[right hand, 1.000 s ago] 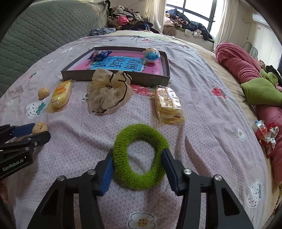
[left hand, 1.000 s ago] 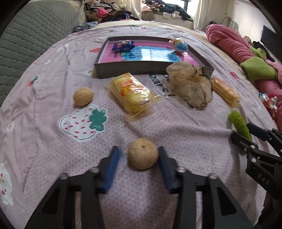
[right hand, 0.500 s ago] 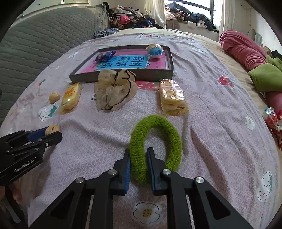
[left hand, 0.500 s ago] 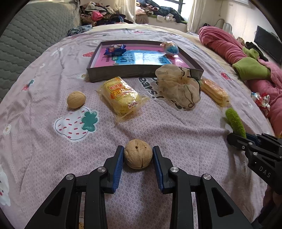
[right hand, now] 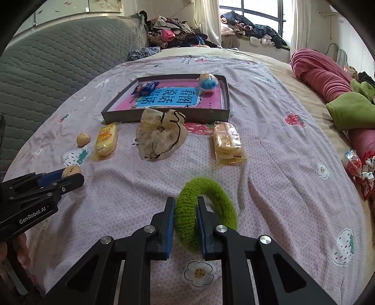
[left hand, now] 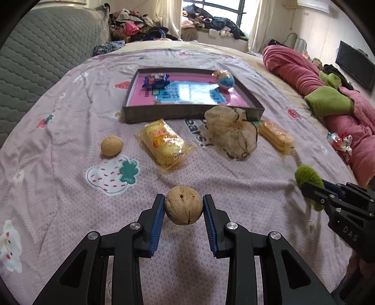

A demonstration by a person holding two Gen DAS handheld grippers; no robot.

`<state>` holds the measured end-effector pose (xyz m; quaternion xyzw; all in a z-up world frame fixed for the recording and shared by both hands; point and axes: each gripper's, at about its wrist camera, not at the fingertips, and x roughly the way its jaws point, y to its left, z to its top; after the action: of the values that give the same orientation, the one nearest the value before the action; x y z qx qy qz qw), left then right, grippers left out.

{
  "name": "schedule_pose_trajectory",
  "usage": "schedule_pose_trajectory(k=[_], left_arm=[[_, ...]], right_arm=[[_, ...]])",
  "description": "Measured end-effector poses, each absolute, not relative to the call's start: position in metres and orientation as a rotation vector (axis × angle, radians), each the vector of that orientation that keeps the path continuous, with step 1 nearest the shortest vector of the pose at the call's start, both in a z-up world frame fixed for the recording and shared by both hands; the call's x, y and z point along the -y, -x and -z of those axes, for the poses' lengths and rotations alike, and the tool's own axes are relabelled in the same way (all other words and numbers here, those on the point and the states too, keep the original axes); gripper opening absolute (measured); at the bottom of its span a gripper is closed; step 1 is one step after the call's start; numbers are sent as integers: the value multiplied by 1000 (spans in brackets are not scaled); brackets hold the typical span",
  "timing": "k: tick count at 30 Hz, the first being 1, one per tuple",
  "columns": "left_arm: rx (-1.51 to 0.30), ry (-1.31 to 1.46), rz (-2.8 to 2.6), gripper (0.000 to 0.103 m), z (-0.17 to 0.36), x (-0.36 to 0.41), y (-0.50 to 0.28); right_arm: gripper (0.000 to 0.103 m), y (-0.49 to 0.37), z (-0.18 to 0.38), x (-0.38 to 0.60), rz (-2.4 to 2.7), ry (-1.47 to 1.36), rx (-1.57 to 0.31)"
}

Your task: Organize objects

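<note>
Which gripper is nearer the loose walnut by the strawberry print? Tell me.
Left. The left gripper, shut on another walnut, sits just before the loose walnut; the right gripper, holding the green ring, is farther off.

Home bedroom. Bed w/ lilac printed sheet [left hand: 70, 131] fills both views. Grey quilted headboard [right hand: 58, 65] left of bed; window w/ curtains [right hand: 257, 14] beyond bed's far end, clothes heaped on ledge [right hand: 178, 32] below it. Pink & green bedding rolled [left hand: 328, 93] along bed's right side.

Two walnuts [left hand: 183, 208] [left hand: 111, 145], two yellow snack packs [left hand: 165, 145] [left hand: 276, 136], two scrunchies [right hand: 206, 211] [left hand: 230, 133] (one green), one tray [left hand: 187, 113].
</note>
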<state>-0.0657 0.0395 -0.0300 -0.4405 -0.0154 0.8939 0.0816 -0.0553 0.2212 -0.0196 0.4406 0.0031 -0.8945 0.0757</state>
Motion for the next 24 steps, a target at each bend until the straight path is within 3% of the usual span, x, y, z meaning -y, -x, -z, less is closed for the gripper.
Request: schedule_pose_trajectory(k=[24], left_arm=[[44, 1124, -2737, 34, -30, -40, 108]], right_arm=[[18, 94, -40, -194, 2690, -1084, 6]])
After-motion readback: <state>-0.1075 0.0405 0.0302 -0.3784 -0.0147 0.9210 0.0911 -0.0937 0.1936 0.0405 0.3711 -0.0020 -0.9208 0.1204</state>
